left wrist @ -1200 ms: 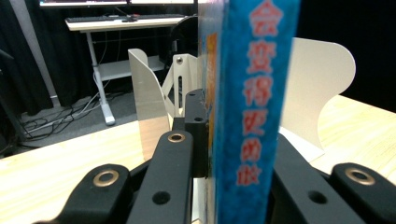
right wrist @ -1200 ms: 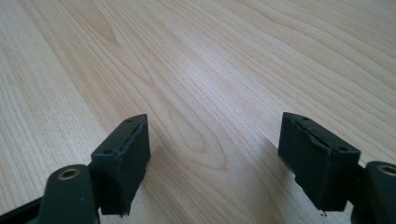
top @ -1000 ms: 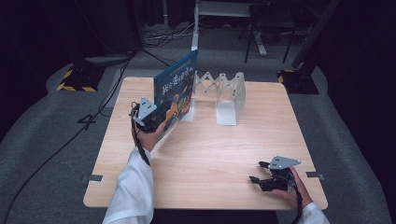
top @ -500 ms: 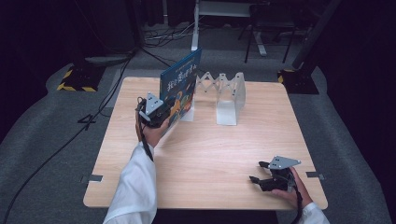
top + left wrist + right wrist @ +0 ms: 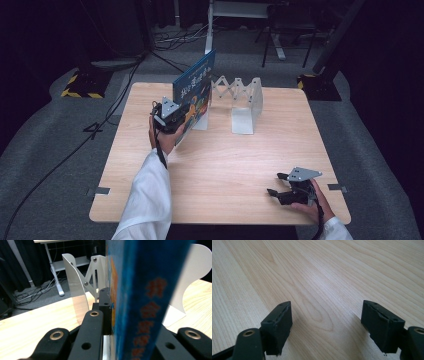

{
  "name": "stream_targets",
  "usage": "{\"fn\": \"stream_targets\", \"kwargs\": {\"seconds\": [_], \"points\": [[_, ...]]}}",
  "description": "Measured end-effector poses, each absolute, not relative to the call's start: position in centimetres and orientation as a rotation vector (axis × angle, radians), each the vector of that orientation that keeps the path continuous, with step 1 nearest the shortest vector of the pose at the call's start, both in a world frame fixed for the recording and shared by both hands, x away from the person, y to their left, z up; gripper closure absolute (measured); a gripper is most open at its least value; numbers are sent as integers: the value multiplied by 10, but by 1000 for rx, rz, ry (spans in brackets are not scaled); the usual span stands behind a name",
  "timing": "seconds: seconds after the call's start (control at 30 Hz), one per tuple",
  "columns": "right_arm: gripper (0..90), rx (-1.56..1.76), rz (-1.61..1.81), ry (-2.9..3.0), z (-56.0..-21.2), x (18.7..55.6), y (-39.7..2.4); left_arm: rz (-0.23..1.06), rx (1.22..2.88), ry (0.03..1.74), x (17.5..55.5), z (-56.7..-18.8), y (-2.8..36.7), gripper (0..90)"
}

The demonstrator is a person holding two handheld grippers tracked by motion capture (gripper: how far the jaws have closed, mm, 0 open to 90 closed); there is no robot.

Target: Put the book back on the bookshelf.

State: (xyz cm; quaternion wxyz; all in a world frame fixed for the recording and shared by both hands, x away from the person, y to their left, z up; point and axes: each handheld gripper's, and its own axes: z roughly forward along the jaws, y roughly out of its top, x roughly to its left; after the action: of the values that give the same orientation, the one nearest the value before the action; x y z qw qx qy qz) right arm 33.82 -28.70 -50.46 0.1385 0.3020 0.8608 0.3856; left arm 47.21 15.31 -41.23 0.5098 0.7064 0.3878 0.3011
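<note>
A blue picture book [image 5: 196, 86] stands upright at the left end of a white folding book rack [image 5: 240, 102] near the table's far edge. My left gripper [image 5: 176, 116] is shut on the book's near edge; in the left gripper view the blue spine [image 5: 147, 300] with orange characters runs up between the jaws, with the rack's white plates [image 5: 75, 280] behind it. My right gripper [image 5: 274, 192] rests low over the table's near right corner, open. In the right gripper view its two black pads [image 5: 278, 325] stand wide apart over bare wood.
The wooden table [image 5: 220, 165] stands on grey carpet. Cables [image 5: 115, 100] trail on the floor at the left, a yellow-black striped base [image 5: 80, 85] sits beyond the far left corner, and a white table leg [image 5: 209, 25] rises behind the rack.
My left gripper has carried the book up and to the right, bringing it from a lean to upright against the rack's left plate. The right gripper has stayed still.
</note>
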Motion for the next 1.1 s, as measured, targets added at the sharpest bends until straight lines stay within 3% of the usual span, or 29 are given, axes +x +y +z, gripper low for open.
{"fn": "stream_targets", "kwargs": {"seconds": [0.73, 1.1], "points": [[257, 873, 1115, 2489, -505, 338, -287, 682, 1683, 960, 475, -419, 164, 817], [257, 873, 1115, 2489, -505, 338, -287, 685, 1691, 969, 472, -416, 169, 751]]}}
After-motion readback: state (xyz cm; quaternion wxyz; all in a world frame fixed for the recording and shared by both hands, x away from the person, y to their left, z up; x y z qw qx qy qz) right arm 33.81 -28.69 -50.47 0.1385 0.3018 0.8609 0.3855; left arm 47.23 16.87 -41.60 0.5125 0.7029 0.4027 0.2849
